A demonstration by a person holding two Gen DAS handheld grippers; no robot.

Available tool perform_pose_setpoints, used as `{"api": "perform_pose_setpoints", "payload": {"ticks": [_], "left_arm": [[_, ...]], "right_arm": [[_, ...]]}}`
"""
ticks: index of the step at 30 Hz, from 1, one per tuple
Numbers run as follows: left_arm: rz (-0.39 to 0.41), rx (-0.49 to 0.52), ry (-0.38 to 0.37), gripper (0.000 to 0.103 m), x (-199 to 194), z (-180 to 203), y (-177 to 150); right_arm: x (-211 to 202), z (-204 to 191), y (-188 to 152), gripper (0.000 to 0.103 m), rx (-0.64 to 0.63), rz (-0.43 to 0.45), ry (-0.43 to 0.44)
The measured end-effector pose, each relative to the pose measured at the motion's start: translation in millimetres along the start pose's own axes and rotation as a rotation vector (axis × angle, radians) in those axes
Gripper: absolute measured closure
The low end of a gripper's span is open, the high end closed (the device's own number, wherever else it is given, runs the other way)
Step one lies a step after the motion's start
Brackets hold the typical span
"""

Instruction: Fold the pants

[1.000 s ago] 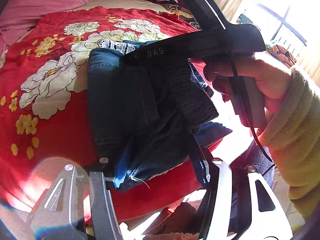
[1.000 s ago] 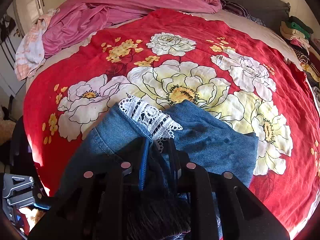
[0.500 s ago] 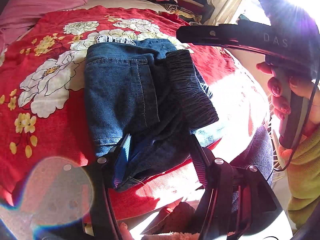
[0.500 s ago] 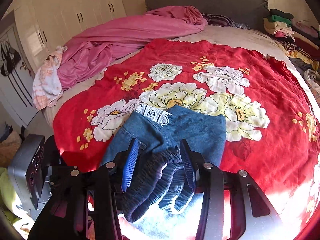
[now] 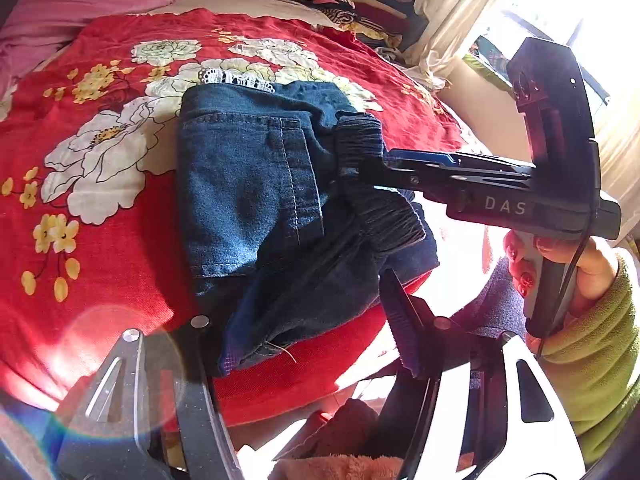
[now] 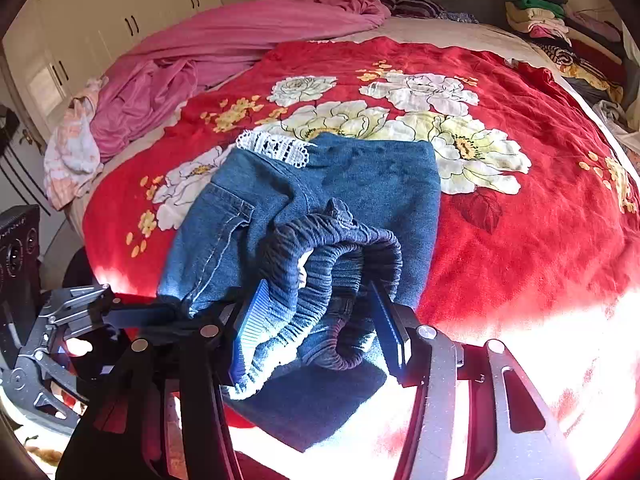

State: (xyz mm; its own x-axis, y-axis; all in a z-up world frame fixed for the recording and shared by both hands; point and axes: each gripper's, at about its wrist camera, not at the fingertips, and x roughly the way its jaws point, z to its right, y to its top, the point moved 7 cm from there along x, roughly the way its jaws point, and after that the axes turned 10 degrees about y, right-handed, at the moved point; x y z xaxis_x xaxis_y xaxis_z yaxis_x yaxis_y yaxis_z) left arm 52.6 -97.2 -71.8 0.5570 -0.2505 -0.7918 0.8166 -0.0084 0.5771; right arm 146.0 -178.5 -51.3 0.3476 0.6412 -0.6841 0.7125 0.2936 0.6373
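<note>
Folded blue jeans (image 5: 248, 184) with a white lace hem (image 6: 276, 148) lie on the red floral bedspread (image 5: 100, 272), close to its near edge. My left gripper (image 5: 300, 312) straddles the jeans' near corner. Its jaws are opening; the left pad (image 5: 224, 360) still touches the cloth and the right finger stands clear. My right gripper (image 6: 316, 292) has the bunched dark elastic waistband (image 6: 336, 240) loose between its opening jaws. In the left wrist view the right gripper (image 5: 352, 170) reaches in from the right, held by a hand in a green sleeve (image 5: 592, 344).
A pink blanket (image 6: 224, 48) is heaped at the far left of the bed. Stacked folded clothes (image 6: 540, 12) sit at the far right. A curtain and bright window (image 5: 480, 8) stand to the right, white wardrobe doors (image 6: 120, 12) to the left. The bed's near edge (image 6: 520, 380) is in glare.
The right gripper let go of the jeans, opened wide and drew back toward the near edge with the waistband loose between its fingers. The left jaws widened a little; the jeans stayed put.
</note>
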Motion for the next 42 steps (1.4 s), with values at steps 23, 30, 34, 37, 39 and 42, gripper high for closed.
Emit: {"api": "perform_pose_setpoints", "payload": {"ticks": [23, 30, 34, 37, 39, 42], "left_arm": [[0.116, -0.031, 0.097, 0.018, -55, -15, 35], [0.133, -0.044, 0.119, 0.010, -59, -22, 41], [0.133, -0.051, 0.132, 0.010, -59, -25, 42], [0.128, -0.050, 0.148, 0.010, -56, -28, 42], [0.123, -0.051, 0.150, 0.010, -53, -29, 43], [0.117, -0.055, 0.160, 0.010, -49, -32, 43]], "right_arm": [[-104, -15, 3, 0.016, 0.021, 0.277, -0.063], [-107, -12, 1, 0.009, 0.038, 0.293, -0.074], [-105, -12, 0, 0.007, 0.035, 0.285, -0.080], [-103, -11, 0, 0.006, 0.035, 0.277, -0.088], [-100, -10, -1, 0.005, 0.038, 0.270, -0.095], [-96, -6, -3, 0.005, 0.043, 0.258, -0.100]]}}
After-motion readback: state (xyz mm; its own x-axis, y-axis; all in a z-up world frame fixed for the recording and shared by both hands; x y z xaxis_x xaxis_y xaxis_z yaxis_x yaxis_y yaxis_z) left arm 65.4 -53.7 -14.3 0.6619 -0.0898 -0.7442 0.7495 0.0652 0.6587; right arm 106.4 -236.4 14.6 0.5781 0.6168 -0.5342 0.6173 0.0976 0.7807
